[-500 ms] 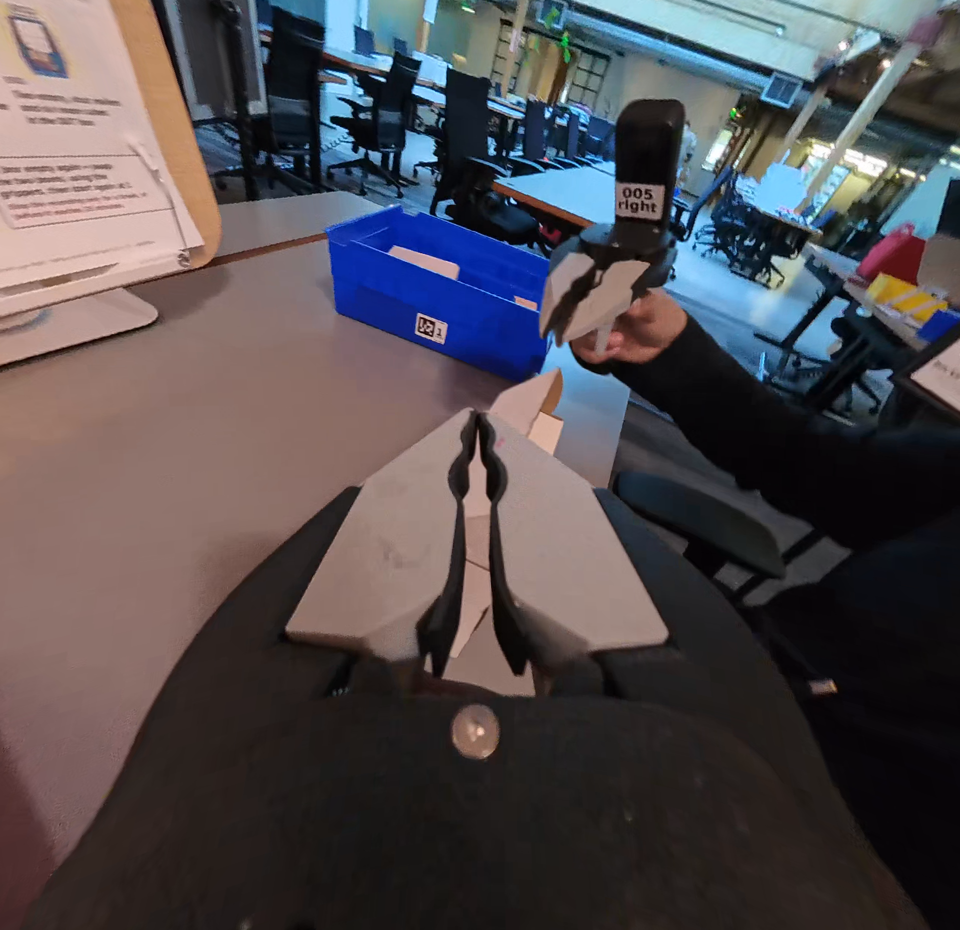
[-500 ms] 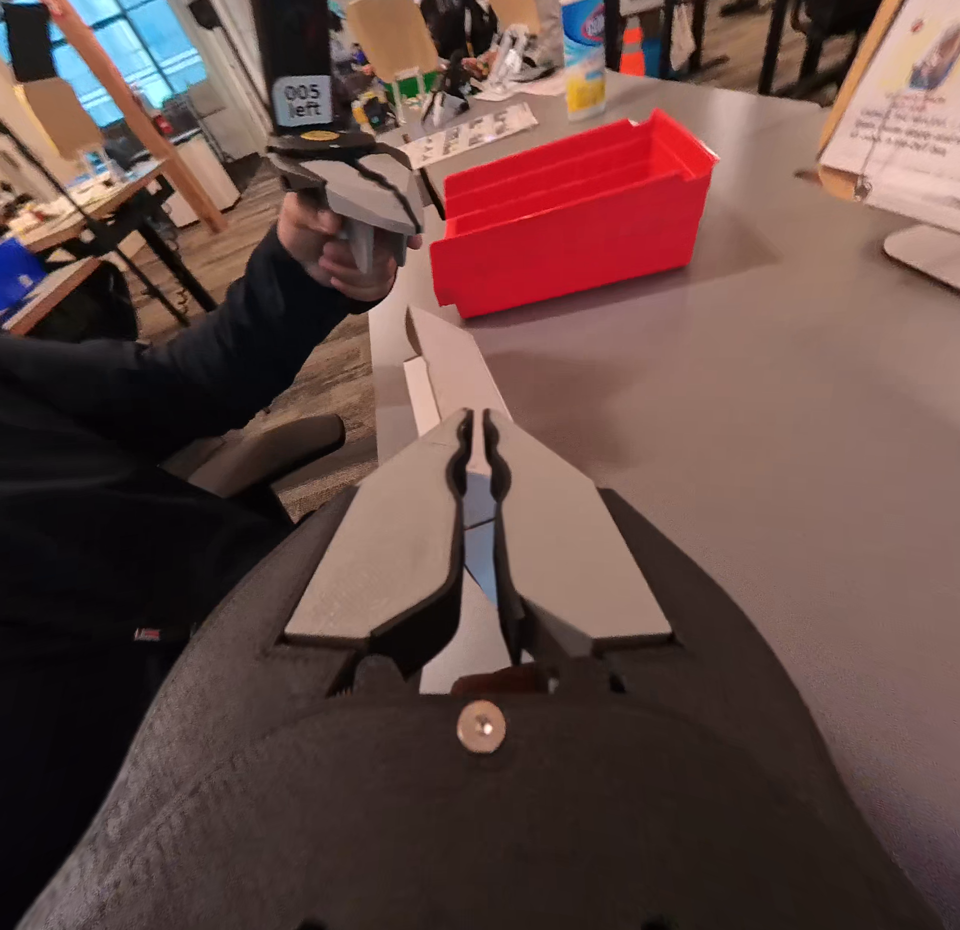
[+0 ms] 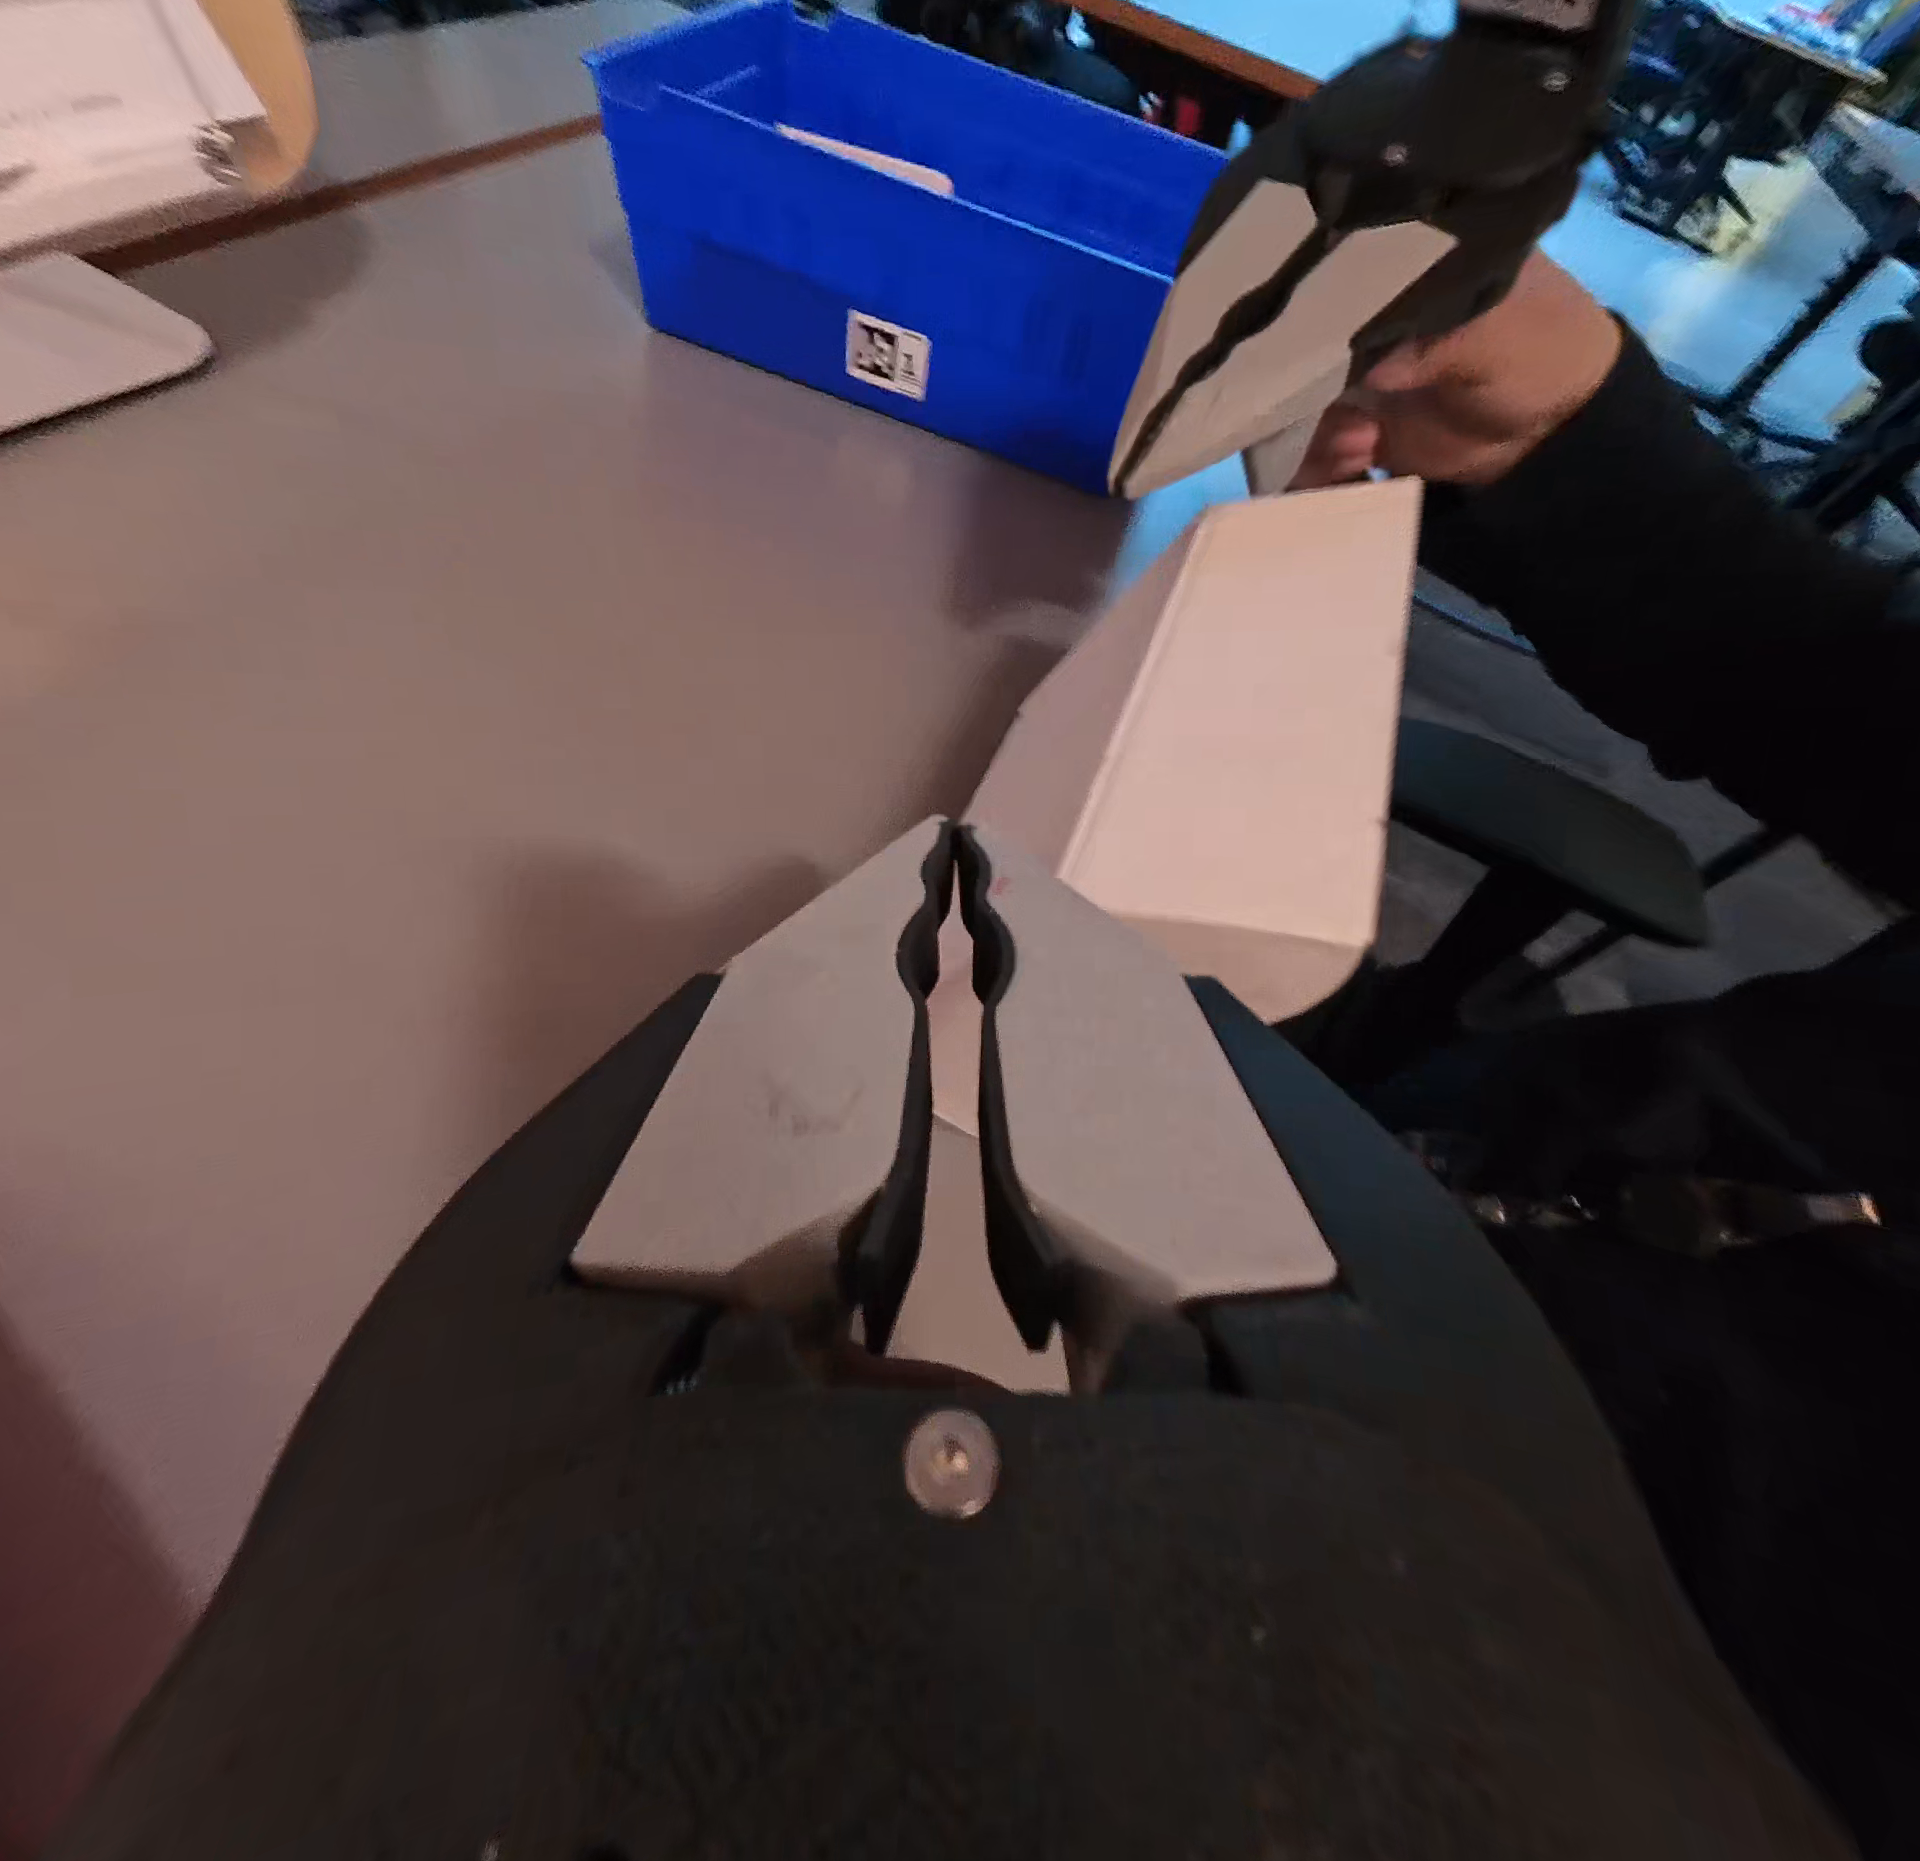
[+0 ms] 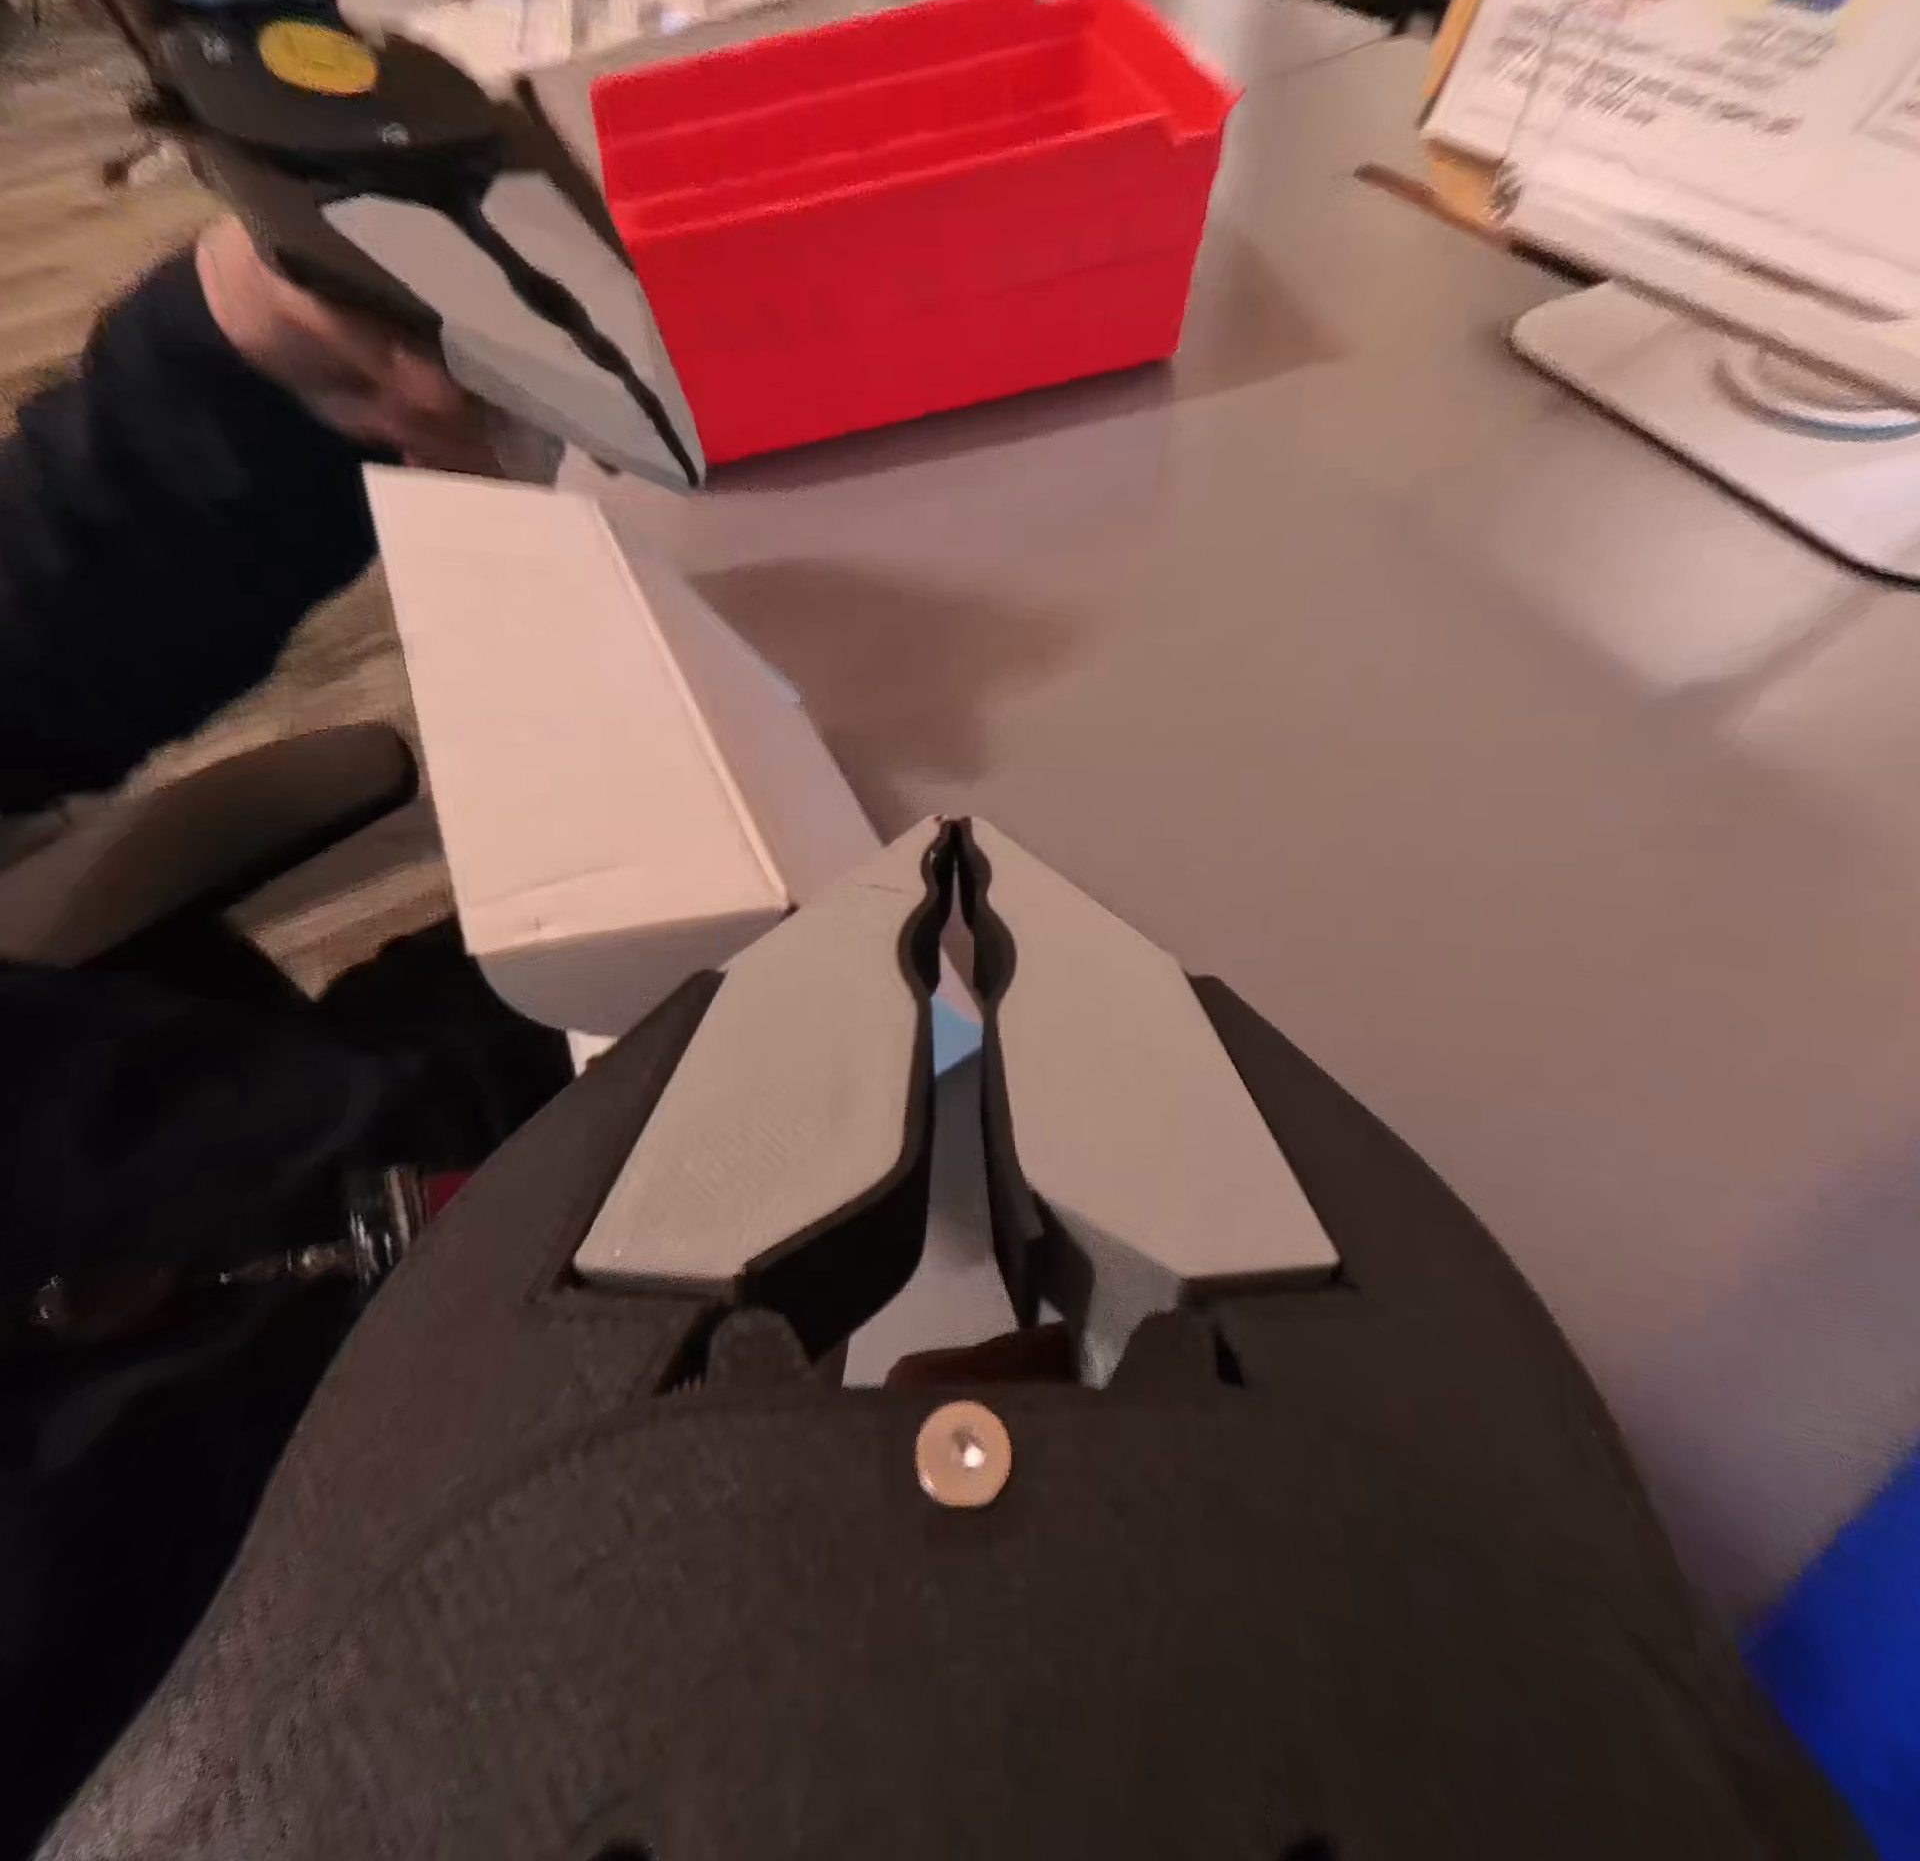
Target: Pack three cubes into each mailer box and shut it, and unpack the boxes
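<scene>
since half a second ago both my claws have dropped lower and come nearer the table edge, and the white mailer box point(image 3: 1236, 731), seen then as a thin flap edge-on, now shows its broad closed face. it lies at the near edge of the grey table point(image 3: 436, 668), one end hanging past the rim toward my lap.

my left gripper point(image 3: 954, 843) has its tips pressed together, and white card shows in the slit behind them; i cannot tell whether it is pinched or merely lying underneath. my right gripper point(image 4: 954, 837) is also closed tip to tip, just beside the box's near corner, with pale card visible through its gap; the same doubt holds.

from the left camera, the right claw hangs above the box's far end, in front of the blue bin point(image 3: 894, 253), which holds a pale piece. from the right camera, a red bin point(image 4: 914, 211) stands beyond the box.
</scene>
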